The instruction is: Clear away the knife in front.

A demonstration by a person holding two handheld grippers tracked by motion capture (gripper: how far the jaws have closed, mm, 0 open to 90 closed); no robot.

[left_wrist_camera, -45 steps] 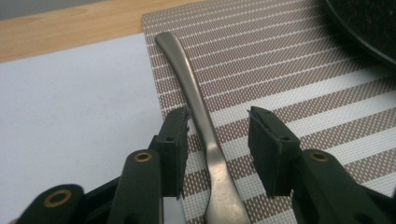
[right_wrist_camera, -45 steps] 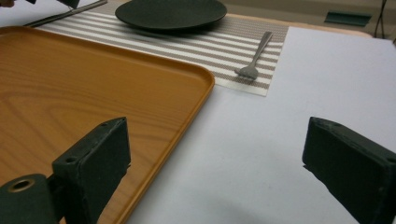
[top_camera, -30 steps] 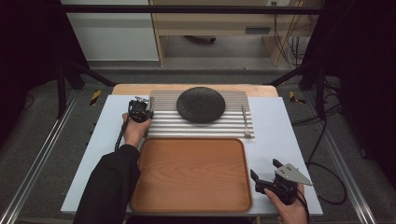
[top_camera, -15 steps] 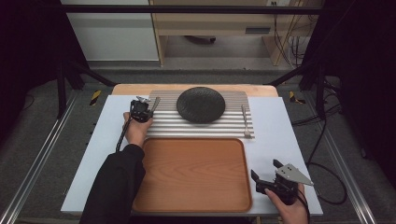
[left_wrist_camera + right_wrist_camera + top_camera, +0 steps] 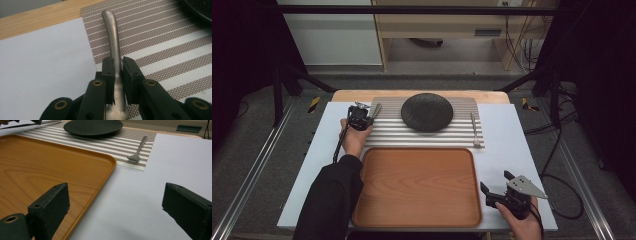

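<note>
white table (image 5: 512,135), striped placemat (image 5: 432,136), wooden tray (image 5: 417,186)

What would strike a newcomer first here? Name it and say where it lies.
The big wooden tray lies empty at the table's near middle. Beyond it a dark round plate sits on a striped placemat. At the mat's left edge the left gripper has just closed on a metal utensil's handle.
</note>
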